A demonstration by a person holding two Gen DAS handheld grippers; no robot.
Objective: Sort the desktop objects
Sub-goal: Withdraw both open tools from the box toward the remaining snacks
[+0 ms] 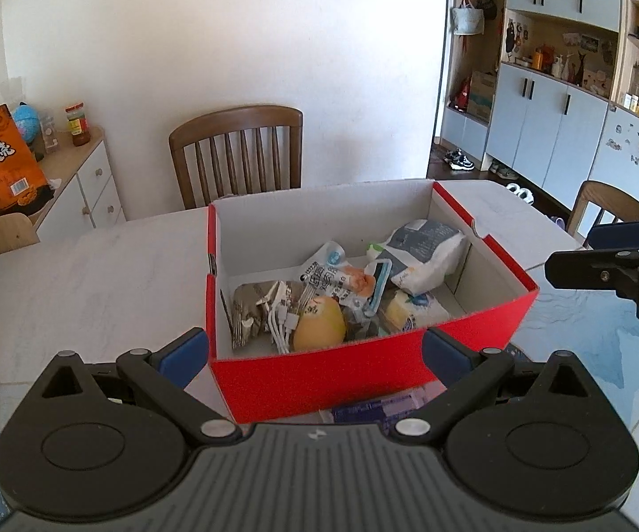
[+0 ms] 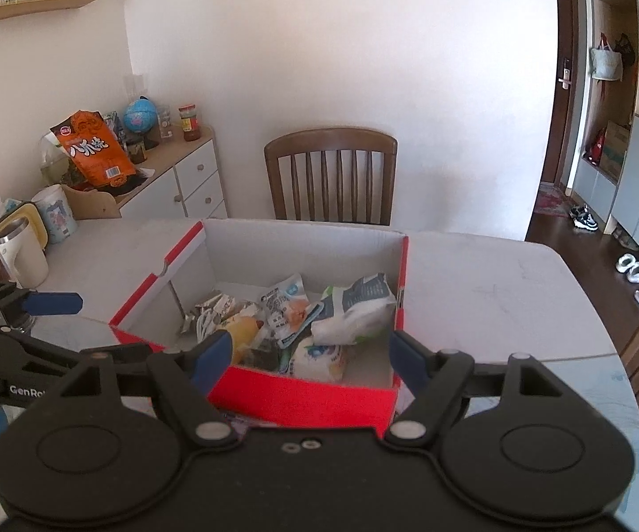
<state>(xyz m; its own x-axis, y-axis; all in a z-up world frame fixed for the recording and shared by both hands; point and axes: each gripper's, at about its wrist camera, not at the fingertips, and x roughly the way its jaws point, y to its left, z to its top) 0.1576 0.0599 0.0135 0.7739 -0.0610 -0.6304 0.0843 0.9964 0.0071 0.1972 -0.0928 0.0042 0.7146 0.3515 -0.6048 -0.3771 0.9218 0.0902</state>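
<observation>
Standing on the pale marble-look surface (image 1: 97,275), a red shoebox (image 1: 319,381) with a white inside lies open between the two grippers. Going left to right in the left wrist view: an orange snack bag (image 1: 2,164) leans in a wooden holder on a white sideboard (image 1: 88,186) beside the surface, with a small globe (image 1: 26,122) and a sauce jar (image 1: 77,124) behind it. A brown wooden chair (image 1: 237,155) stands at the far edge of the surface. The left gripper (image 1: 315,354) has its blue-padded jaws spread wide, one on each side of the box's near wall, apart from it and holding nothing. Inside the box, a crumpled foil packet (image 1: 248,310) lies at the left, white cables (image 1: 281,319) next to it, then a yellow fruit (image 1: 319,328), a printed snack pouch (image 1: 332,279), a small white packet (image 1: 412,310) and a grey-and-white bag (image 1: 425,248) at the right. A purple item (image 1: 381,408) shows just under the near wall; what it is I cannot tell. The right gripper (image 2: 308,361) is wide open and empty too, hovering at the box's near wall.
</observation>
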